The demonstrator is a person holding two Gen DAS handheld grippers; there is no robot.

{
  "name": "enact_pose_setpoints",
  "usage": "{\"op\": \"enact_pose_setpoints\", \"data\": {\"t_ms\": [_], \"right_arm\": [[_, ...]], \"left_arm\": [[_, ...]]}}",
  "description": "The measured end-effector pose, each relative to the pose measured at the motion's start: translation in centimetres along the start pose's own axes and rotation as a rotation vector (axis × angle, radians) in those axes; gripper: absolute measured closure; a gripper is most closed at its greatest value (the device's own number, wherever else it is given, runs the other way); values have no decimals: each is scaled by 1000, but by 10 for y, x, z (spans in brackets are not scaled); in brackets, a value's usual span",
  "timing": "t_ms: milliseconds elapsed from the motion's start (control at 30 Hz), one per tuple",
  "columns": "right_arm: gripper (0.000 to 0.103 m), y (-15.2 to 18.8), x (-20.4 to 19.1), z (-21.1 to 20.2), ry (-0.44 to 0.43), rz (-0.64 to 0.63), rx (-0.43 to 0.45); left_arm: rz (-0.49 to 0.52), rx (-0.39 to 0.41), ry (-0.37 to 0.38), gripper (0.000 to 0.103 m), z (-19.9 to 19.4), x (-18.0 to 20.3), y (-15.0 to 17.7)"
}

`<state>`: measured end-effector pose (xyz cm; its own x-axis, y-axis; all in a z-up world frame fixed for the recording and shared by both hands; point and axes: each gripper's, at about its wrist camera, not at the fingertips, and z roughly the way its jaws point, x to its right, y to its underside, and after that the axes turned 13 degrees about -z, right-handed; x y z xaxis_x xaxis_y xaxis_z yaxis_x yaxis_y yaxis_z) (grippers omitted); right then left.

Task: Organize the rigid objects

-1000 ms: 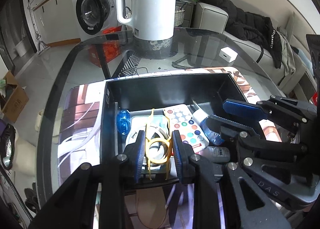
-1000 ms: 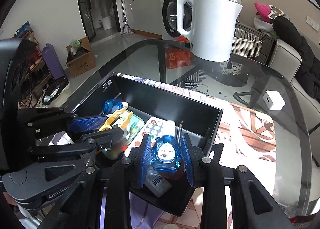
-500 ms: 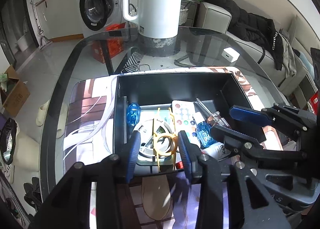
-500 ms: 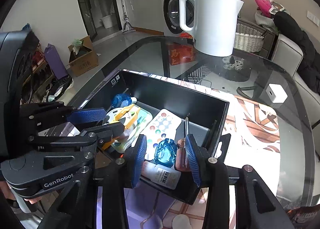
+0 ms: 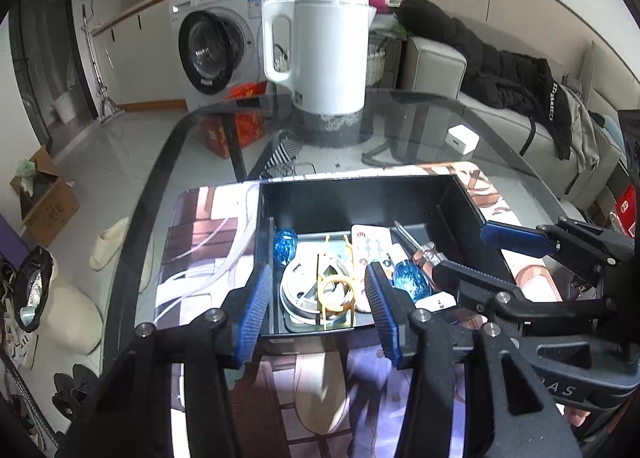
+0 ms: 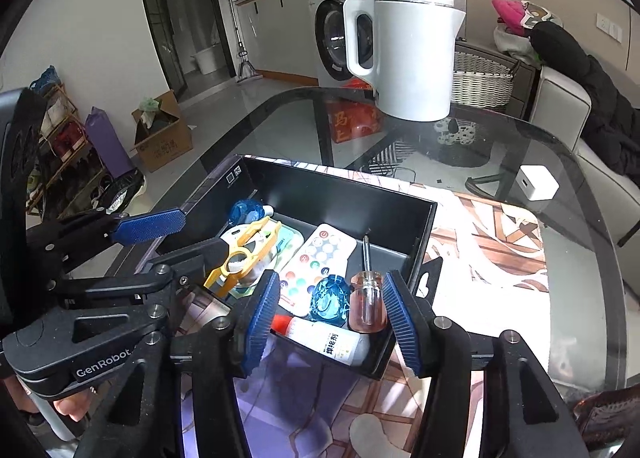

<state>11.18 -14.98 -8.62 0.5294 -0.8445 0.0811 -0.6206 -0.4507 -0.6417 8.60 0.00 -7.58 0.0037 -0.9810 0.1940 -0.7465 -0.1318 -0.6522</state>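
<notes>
My black box [image 6: 352,194] on the glass table [image 6: 500,146] holds the yellow tool [image 5: 334,290] and blue gem [image 6: 329,298]. My left gripper [image 5: 316,314] and right gripper [image 6: 328,322] are opening, grasping nothing.

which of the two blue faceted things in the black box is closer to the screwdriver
The blue one at the near end of the black box, right beside the screwdriver handle. The other blue one lies in the far left corner.

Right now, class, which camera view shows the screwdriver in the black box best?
The right wrist view: the screwdriver shows whole, from its metal tip to its clear amber handle. The left wrist view shows its shaft, but a gripper arm partly hides the handle.
</notes>
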Motion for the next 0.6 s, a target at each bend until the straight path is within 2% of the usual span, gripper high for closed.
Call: {"op": "enact_pose_setpoints", "data": {"t_ms": [133,267,333,400,467,500,600], "right_arm": [[41,3,-4,-6,23,-4,19],[18,8,-3,-20,55,42,100],[18,8,-3,-28,60,50,147],[18,8,-5,-39,79,41,202],[18,8,-7,-51,116,34,260],[17,8,-8,-55,126,32,281],[15,8,-10,-70,140,31,358]], "left_arm": [[-23,35,4,55,-7,-5,3],[-49,103,31,50,-20,-9,4],[-31,157,45,47,-30,-8,4],[-12,220,27,40,-40,-5,5],[-13,279,5,27,-50,-5,4],[-24,322,15,27,-58,-7,4],[-5,383,41,27,-69,-7,4]]}}
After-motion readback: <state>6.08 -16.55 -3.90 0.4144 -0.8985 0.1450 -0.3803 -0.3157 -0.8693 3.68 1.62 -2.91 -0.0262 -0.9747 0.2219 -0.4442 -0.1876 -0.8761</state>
